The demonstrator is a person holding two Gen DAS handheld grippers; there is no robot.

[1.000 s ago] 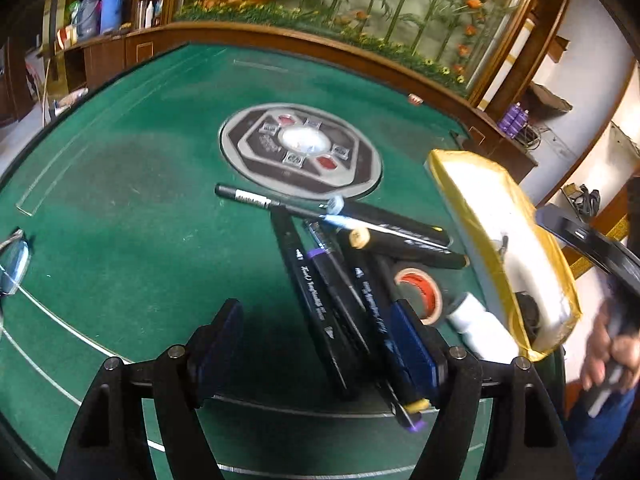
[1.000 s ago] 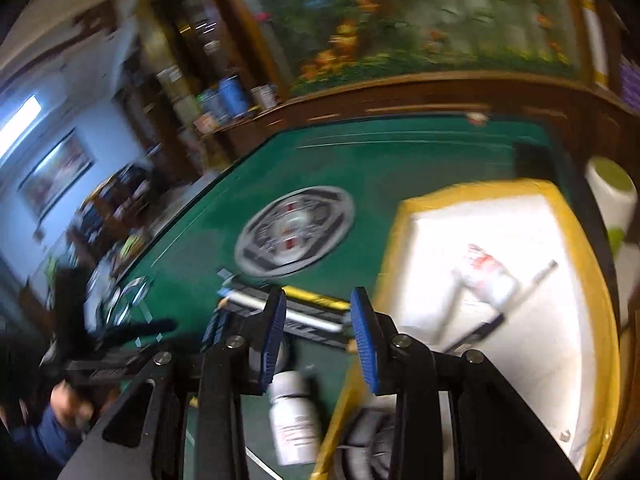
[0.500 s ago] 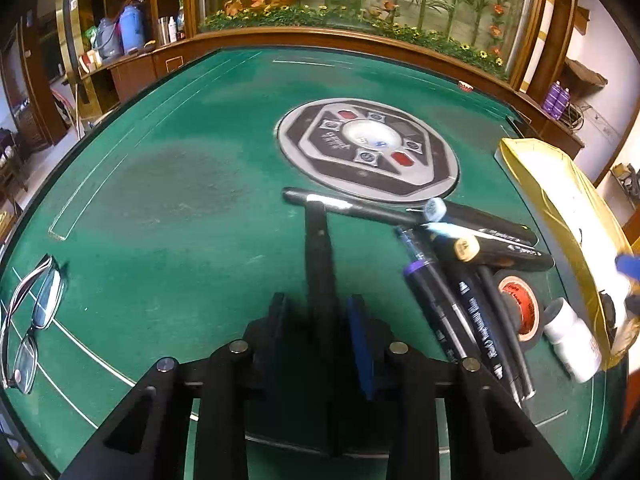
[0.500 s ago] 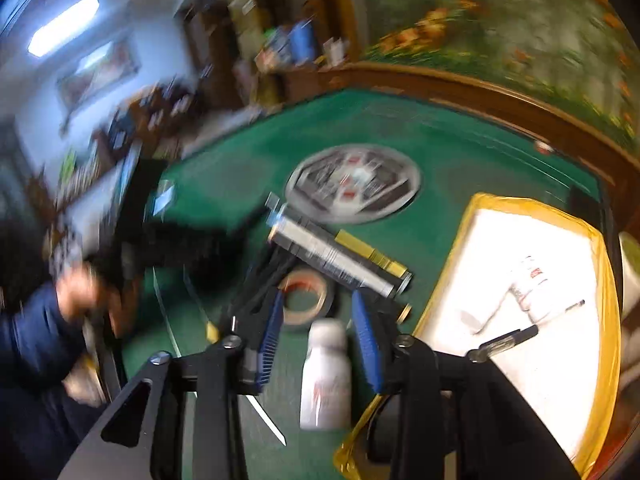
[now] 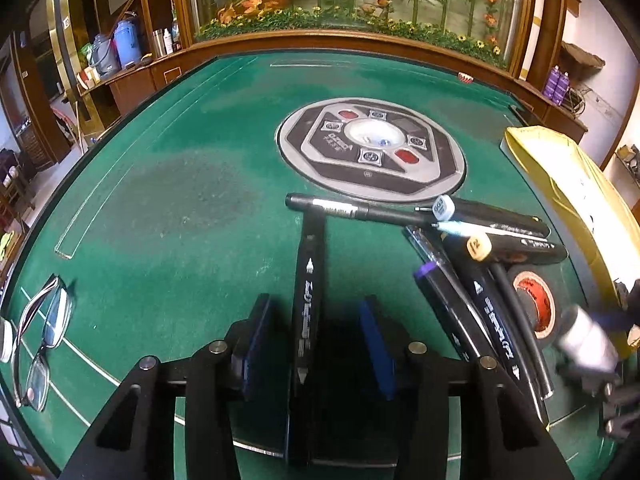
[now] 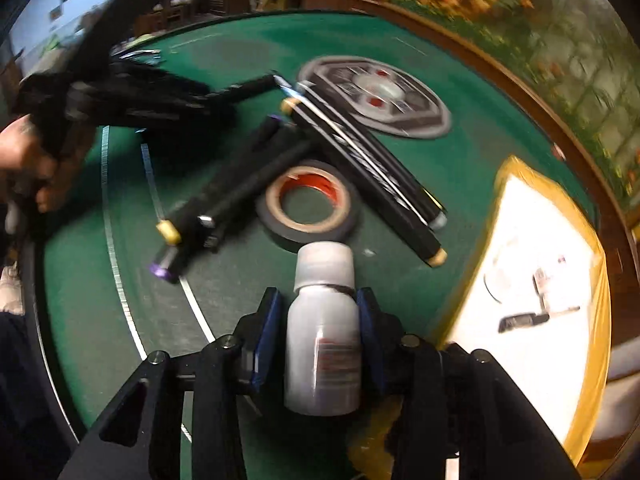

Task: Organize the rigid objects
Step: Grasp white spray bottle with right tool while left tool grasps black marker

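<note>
Bottle [image 6: 322,336] pinched by down-tilted right tongs [image 6: 320,308]; left tongs [image 5: 316,320] loosely straddle marker [image 5: 307,296]

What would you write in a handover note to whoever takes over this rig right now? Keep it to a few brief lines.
Left gripper: open, jaws just opening; a black marker lies between them, clear of both pads.
Right gripper: jaws just closing, now shut on the white bottle, beside the yellow-rimmed tray.
Done: a few small items lie in the tray.
Left: bottle, marker pile and tape roll on the green table.
</note>
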